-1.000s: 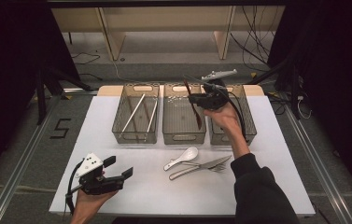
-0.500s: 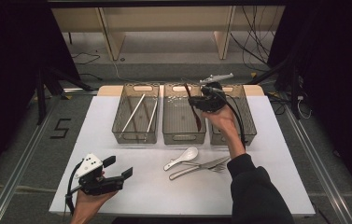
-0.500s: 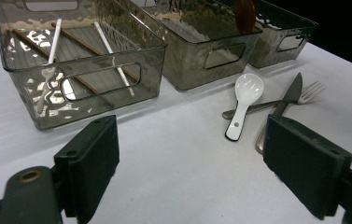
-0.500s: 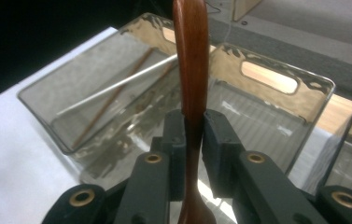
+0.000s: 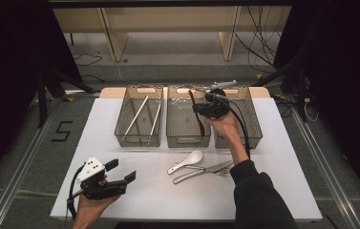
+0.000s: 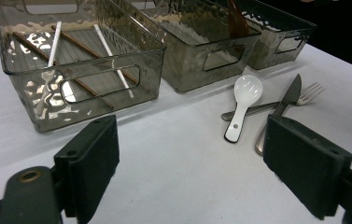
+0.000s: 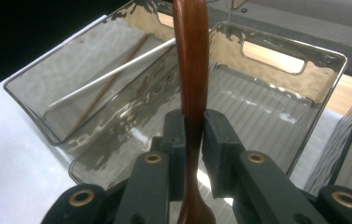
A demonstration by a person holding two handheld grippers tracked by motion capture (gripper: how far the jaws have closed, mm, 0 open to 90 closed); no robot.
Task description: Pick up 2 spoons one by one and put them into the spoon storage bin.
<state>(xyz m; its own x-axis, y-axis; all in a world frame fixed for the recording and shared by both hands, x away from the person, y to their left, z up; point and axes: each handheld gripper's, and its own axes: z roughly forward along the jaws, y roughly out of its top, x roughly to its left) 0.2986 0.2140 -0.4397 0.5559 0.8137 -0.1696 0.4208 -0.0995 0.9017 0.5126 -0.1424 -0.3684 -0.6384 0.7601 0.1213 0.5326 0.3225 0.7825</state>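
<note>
Gripping wooden spoon mid-handle between right gripper jaws, above middle bin

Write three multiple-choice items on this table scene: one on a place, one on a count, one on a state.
1. Where is the brown wooden spoon?
A. On the white mat
B. Over the middle bin, between the right gripper's jaws
C. In the left bin

2. How many clear bins stand in the row?
A. Two
B. Three
C. Four

3. How do the left gripper's jaws stand?
A. Open, nothing between them
B. Shut on a fork
C. Shut on the white spoon

Key: 1 B, the right gripper view shows the jaws clamping its handle above that bin; 2 B, the high view shows three side by side; 3 A, the left gripper view shows them wide apart.
</note>
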